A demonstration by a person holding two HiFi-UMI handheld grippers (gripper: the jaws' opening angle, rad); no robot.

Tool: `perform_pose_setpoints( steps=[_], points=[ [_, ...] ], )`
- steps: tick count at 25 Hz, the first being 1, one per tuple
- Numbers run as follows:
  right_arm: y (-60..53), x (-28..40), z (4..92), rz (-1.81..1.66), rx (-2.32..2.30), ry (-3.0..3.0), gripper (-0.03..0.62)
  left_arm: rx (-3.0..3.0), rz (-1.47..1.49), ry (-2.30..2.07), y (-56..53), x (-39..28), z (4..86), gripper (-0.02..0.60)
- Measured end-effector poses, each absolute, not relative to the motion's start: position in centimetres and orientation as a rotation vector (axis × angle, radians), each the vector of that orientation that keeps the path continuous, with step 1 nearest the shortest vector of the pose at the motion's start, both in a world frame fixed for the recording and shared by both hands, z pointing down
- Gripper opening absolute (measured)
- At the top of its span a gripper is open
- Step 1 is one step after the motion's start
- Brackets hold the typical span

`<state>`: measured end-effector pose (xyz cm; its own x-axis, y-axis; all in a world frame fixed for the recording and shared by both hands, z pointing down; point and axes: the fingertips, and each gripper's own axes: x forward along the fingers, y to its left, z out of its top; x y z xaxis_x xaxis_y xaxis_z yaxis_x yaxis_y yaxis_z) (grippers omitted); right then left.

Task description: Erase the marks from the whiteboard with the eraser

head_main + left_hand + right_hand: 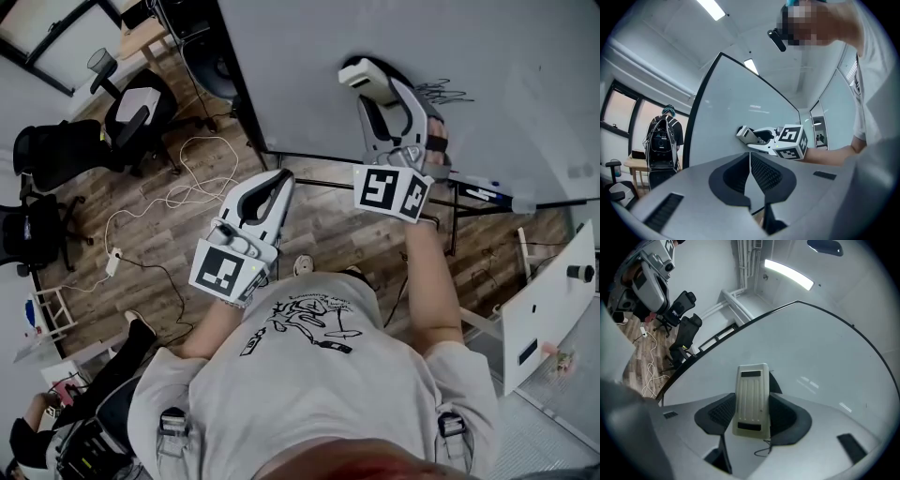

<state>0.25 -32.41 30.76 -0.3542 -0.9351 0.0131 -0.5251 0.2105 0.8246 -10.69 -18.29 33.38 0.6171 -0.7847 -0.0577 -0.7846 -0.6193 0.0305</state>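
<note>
The person is working at the wiping step, with the scribble not yet cleared. The right hand-held gripper (375,94) is pinching the eraser (360,74) across its width. In the right gripper view the pale ribbed eraser (751,390) is sitting upright between the two dark pads (719,412), its far end sticking out past them toward the whiteboard (811,343).

In the head view the eraser is lying against the whiteboard (309,56), low on its face. Full contact is hard to confirm from this angle. The marks (442,92), a small dark scribble, are showing just beside the gripper's body on its right, apart from the eraser. So the eraser is standing off to the left of what needs wiping.

The left hand-held gripper (279,178) is hanging below the board's lower edge, over the wooden floor (187,234), taking no part. Its own view shows the jaws pressed together with nothing between them (750,165), and the right gripper with the eraser (745,133) at the board beyond.

The next move is probably calling for the right gripper to slide the eraser rightward along the board until it covers the scribble. It would then rub back and forth with steady pressure, the eraser's face kept flat on the surface. The grip needs to be firm enough that the eraser is not twisting between the pads under the rubbing load.
</note>
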Motion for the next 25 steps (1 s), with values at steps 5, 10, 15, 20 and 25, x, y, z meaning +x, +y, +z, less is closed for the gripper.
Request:
perform_pose_setpoints(
  steps=[5,10,15,20,25],
  points=[
    [-32.4,-0.8,32.8,-1.021,1.299,-1.970,0.232,2.817,-0.102,-1.377,-18.0,-10.8,33.5,0.029],
    [-32.6,-1.3,33.9,-1.023,1.275,-1.958,0.232,2.816,-0.100,-1.379,-17.9,-10.8,33.5,0.029],
    [-32.5,-2.4,35.8,-1.018,1.195,-1.948,0.233,2.815,-0.102,-1.372,-17.3,-10.6,33.6,0.029],
    [-32.3,-2.5,35.8,-0.975,1.170,-1.972,0.233,2.819,-0.102,-1.367,-16.9,-10.1,33.5,0.029],
    [-30.3,-1.0,33.3,-0.979,1.212,-2.009,0.233,2.817,-0.115,-1.377,-16.1,-10.1,33.2,0.029]
  ],
)
